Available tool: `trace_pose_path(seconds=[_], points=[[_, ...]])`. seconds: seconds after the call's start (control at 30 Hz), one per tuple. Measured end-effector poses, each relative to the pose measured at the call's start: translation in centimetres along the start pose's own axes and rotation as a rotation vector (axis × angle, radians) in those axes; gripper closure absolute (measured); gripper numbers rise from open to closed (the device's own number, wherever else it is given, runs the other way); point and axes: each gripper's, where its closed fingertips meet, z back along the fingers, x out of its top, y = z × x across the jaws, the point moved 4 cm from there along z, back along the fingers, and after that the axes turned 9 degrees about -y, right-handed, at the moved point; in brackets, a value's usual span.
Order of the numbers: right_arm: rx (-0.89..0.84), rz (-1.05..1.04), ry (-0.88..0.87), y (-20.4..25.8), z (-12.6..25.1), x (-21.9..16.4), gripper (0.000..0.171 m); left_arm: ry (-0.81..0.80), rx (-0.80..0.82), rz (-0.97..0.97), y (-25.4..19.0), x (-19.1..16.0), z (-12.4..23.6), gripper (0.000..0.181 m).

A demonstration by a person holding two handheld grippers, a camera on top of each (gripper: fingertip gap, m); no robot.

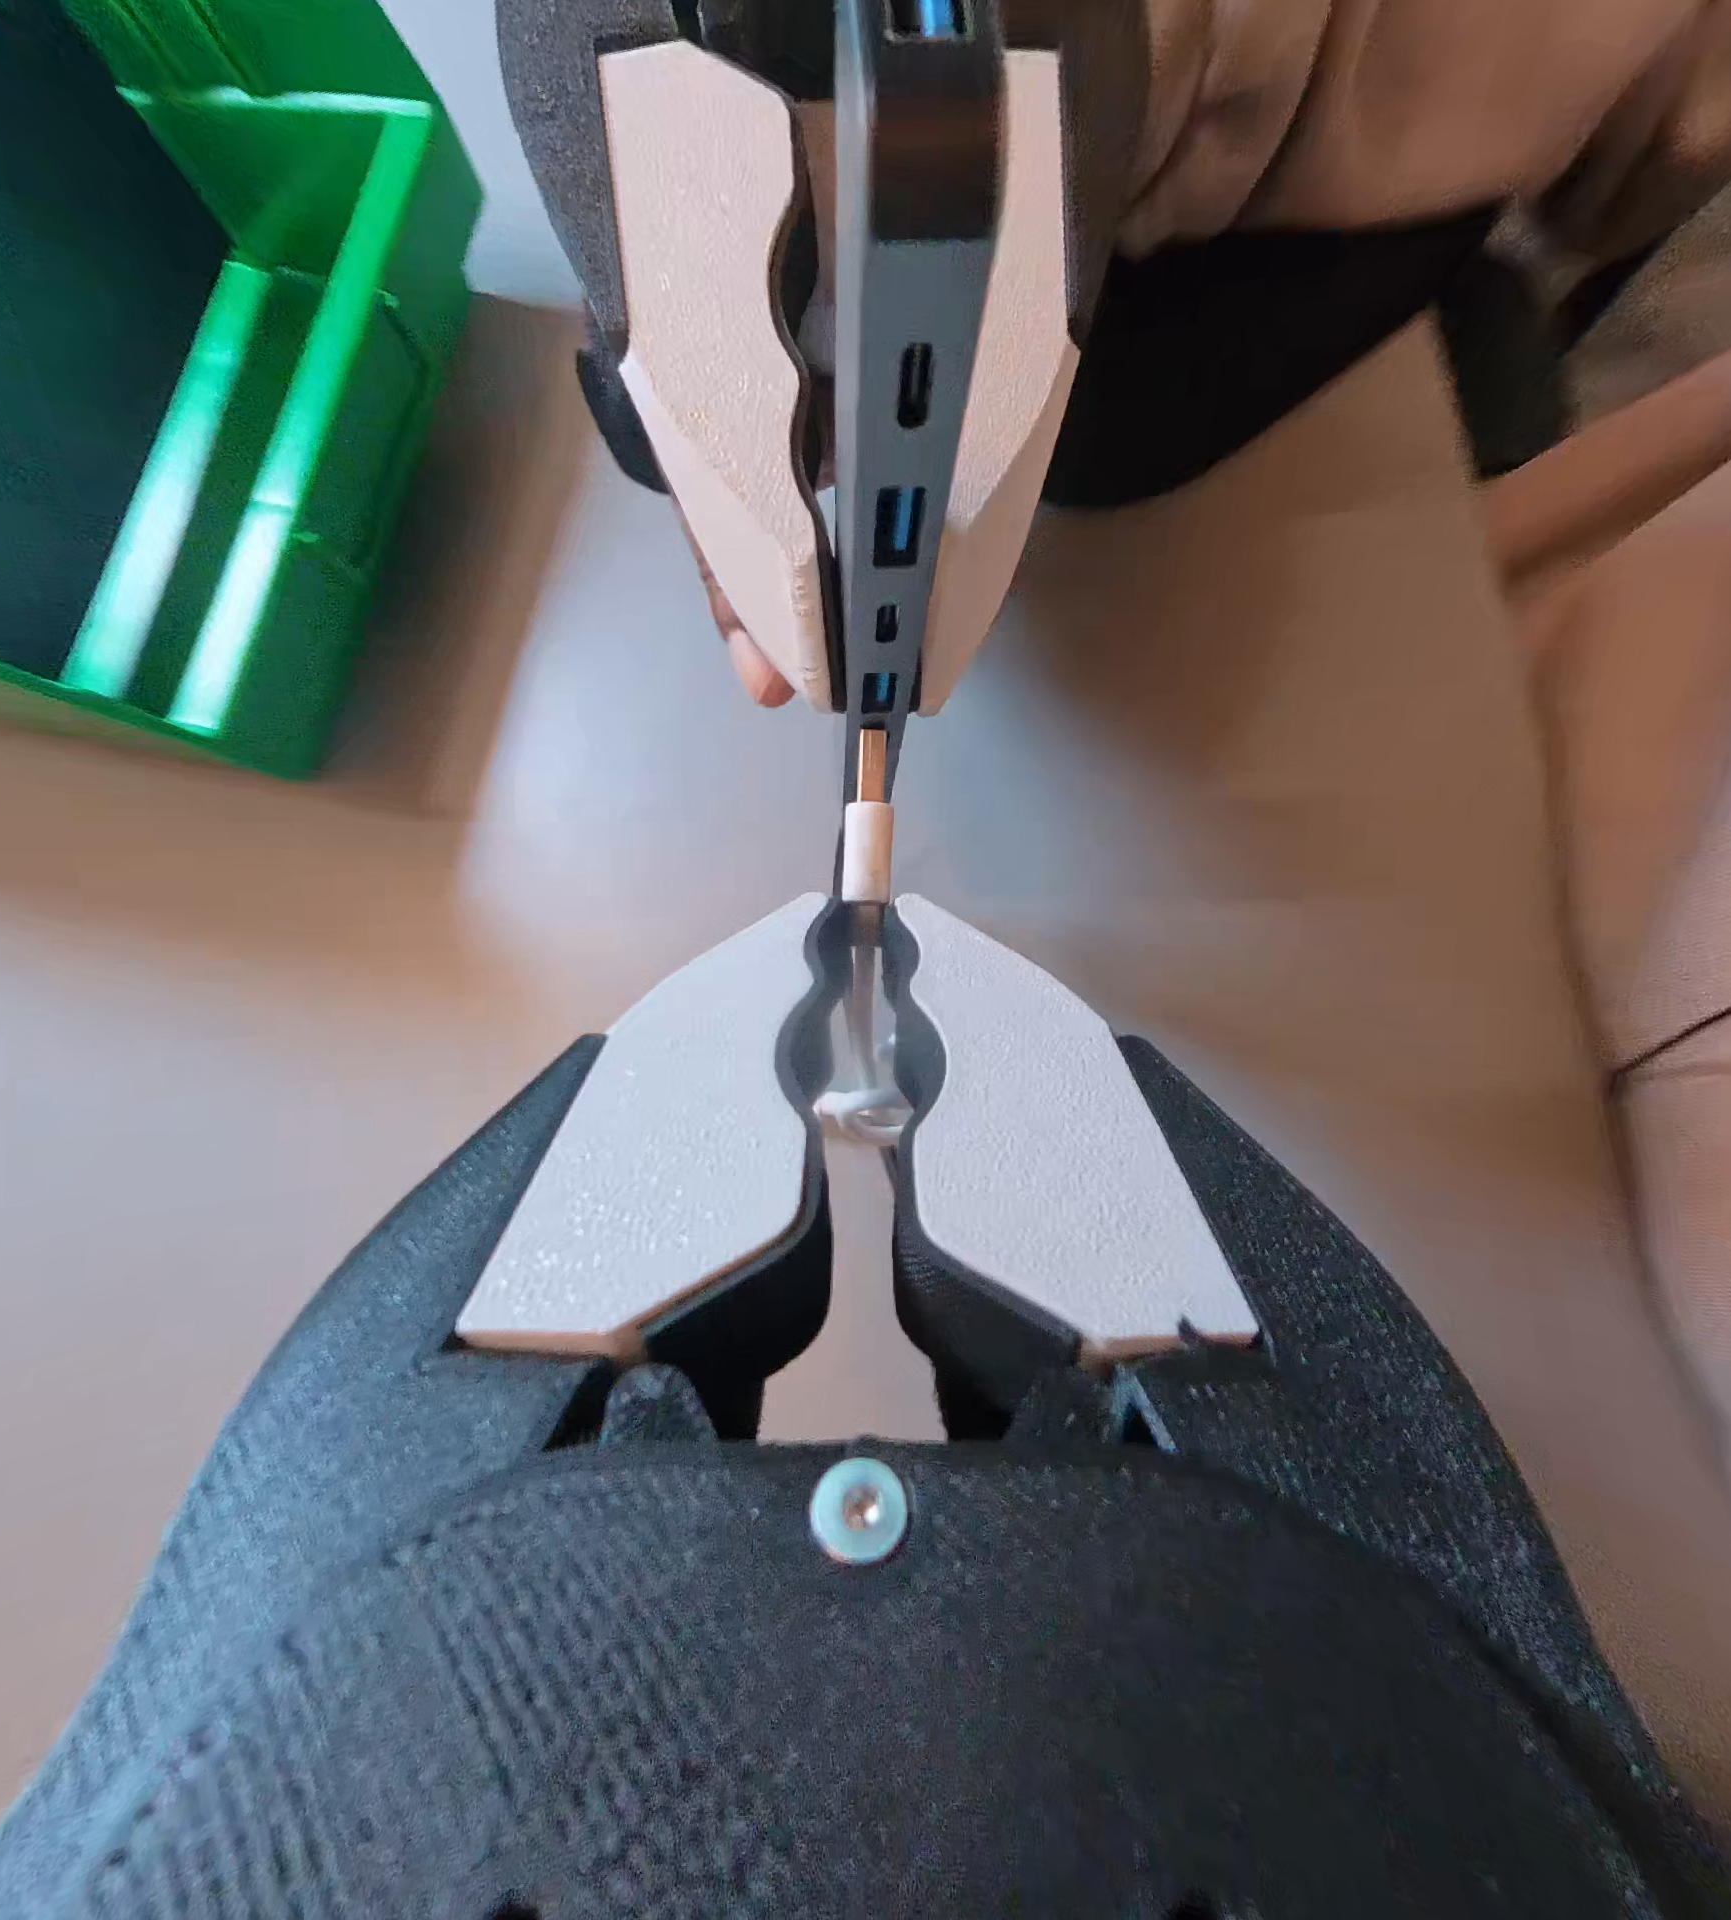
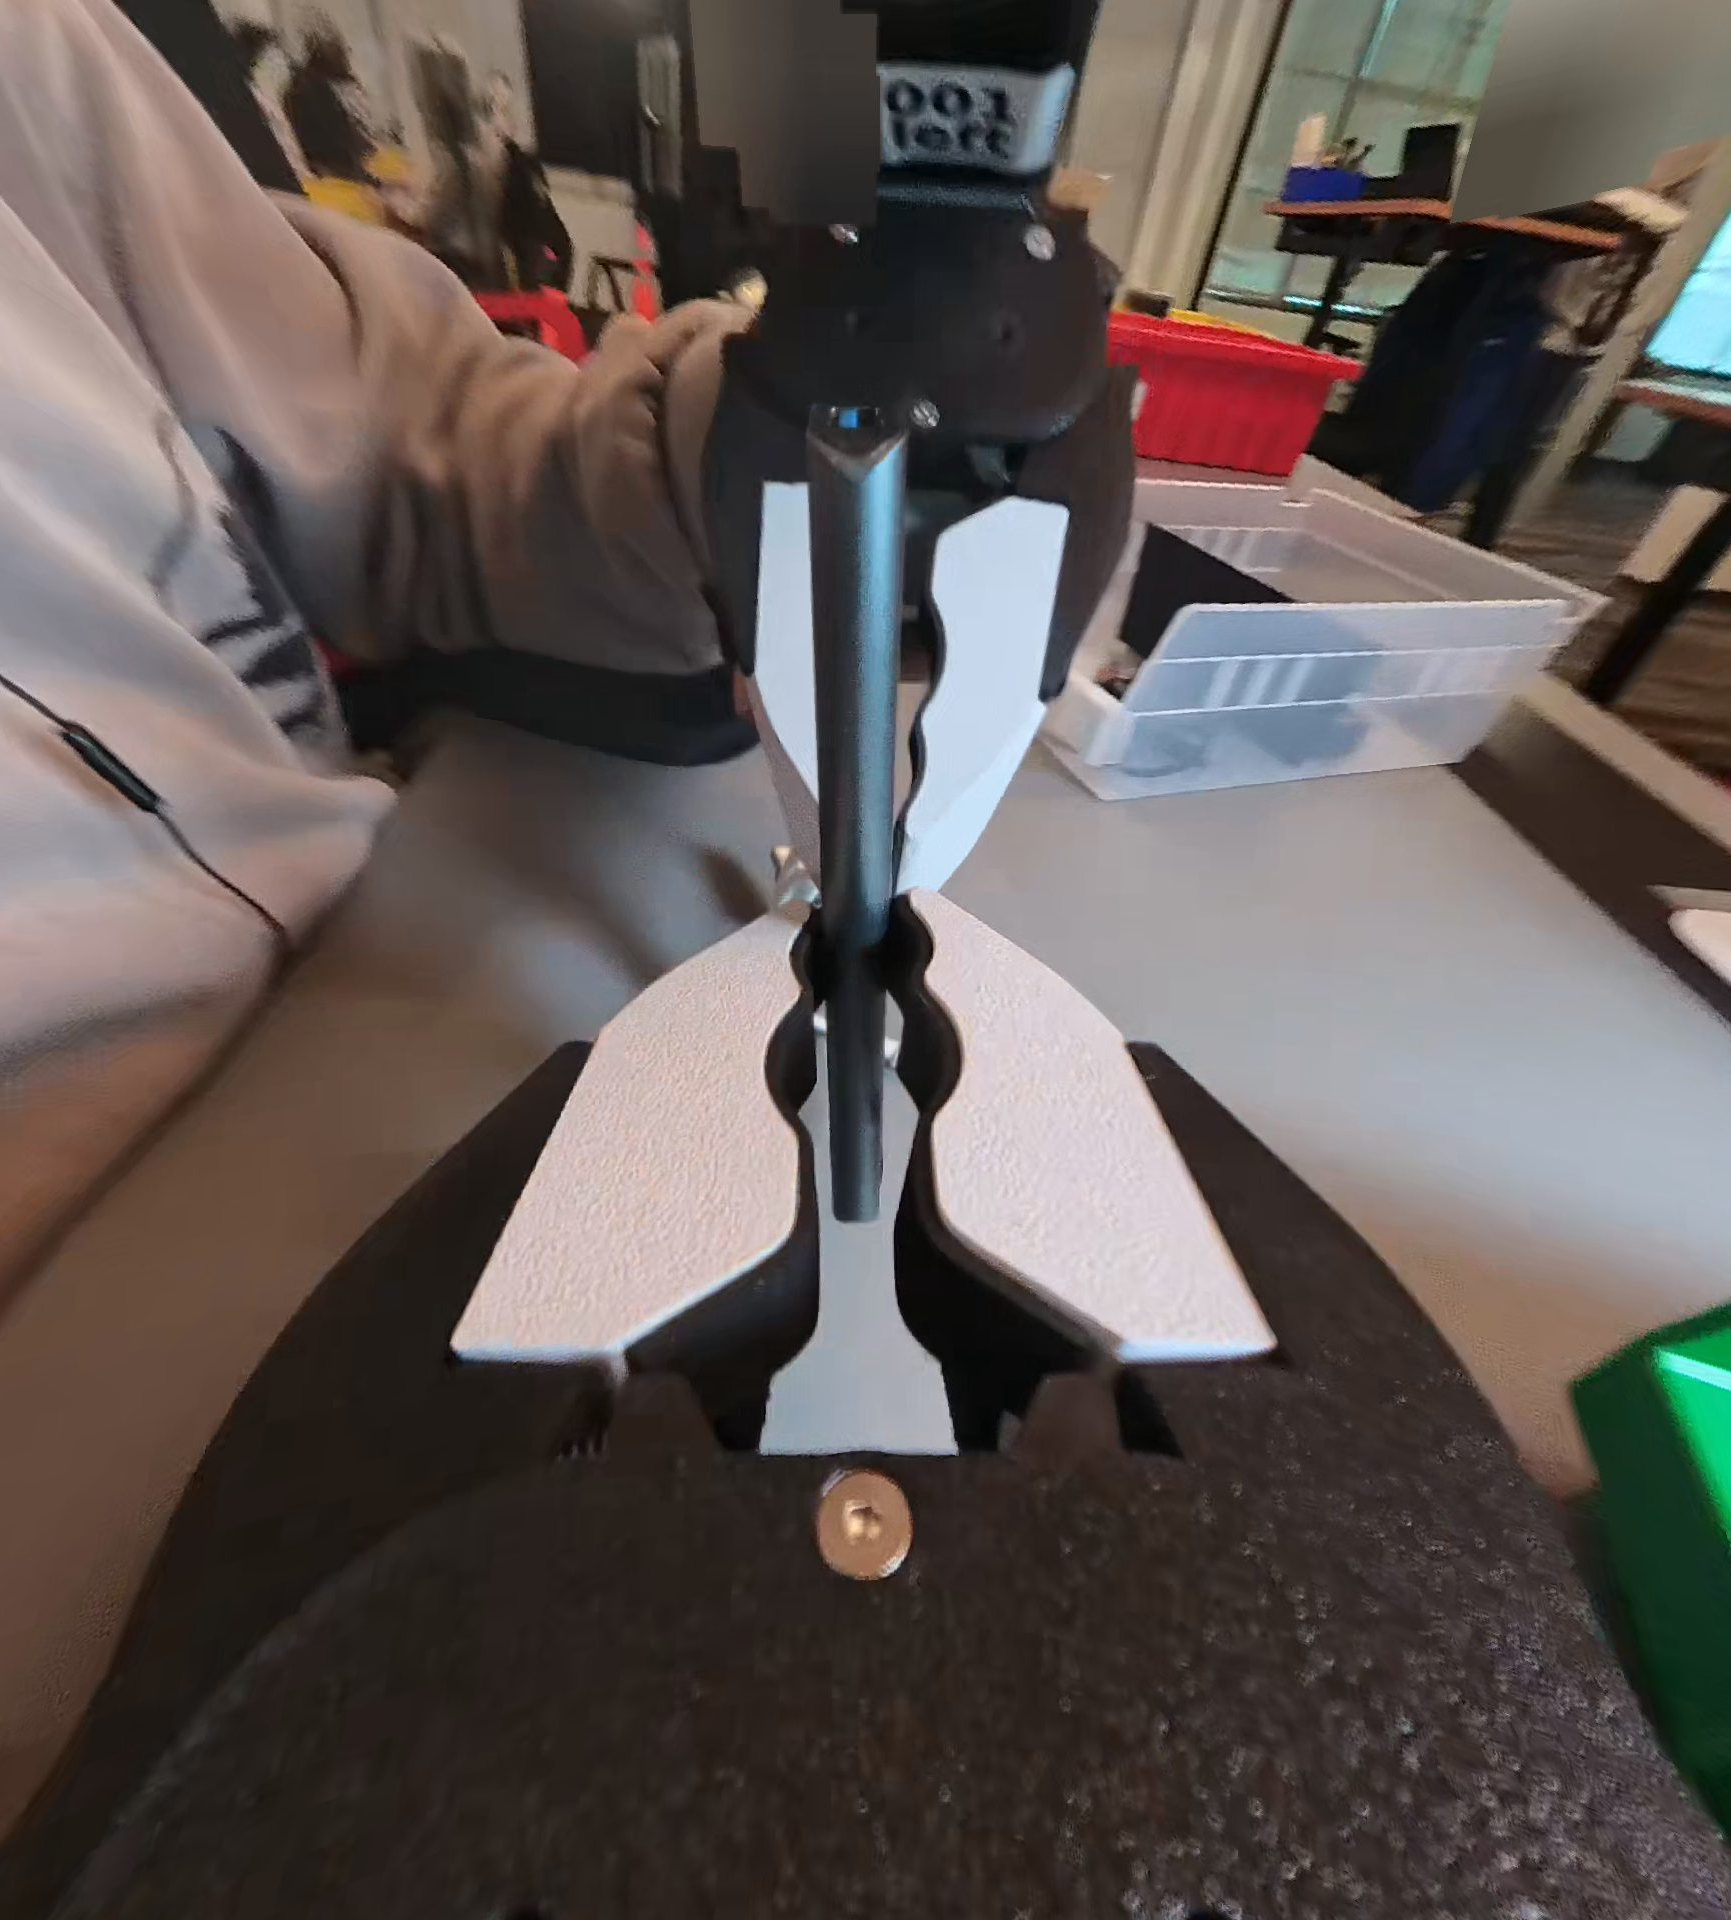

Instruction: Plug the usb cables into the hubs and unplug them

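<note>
In the left wrist view my left gripper [image 1: 861, 902] is shut on the white USB cable plug [image 1: 866, 852]. The cable [image 1: 866, 1101] runs back between its fingers. The plug's metal tip [image 1: 871, 764] meets the lowest blue port of the dark grey hub [image 1: 902, 416]; I cannot tell how far in it sits. My right gripper [image 1: 871, 707] faces it from above, shut on the hub. In the right wrist view my right gripper [image 2: 856, 925] clamps the slim hub [image 2: 856, 727] edge-on. The left gripper [image 2: 856, 873] shows behind it, its tips mostly hidden.
A green bin [image 1: 165, 416] stands on the pale table [image 1: 217, 1039] at the upper left; it shows at lower right in the right wrist view [image 2: 1723, 1558]. A clear plastic tray [image 2: 1360, 665] sits farther back. A person's grey sleeve [image 2: 165, 520] fills the left. The grippers are tip to tip, or close to it.
</note>
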Motion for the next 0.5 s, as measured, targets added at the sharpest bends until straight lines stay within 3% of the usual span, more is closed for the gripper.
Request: trace_pose_path(seconds=[0.27, 0.5], points=[[0.174, -0.311, -0.1, 0.3, 0.7, 0.1, 0.161, -0.104, -0.227, 0.351, -1.3, 0.4, -0.8, 0.175], [0.155, -0.392, -0.046, -0.3, 0.4, -1.4, 0.161, -0.091, -0.262, 0.466, -1.1, -1.3, -1.9, 0.175]])
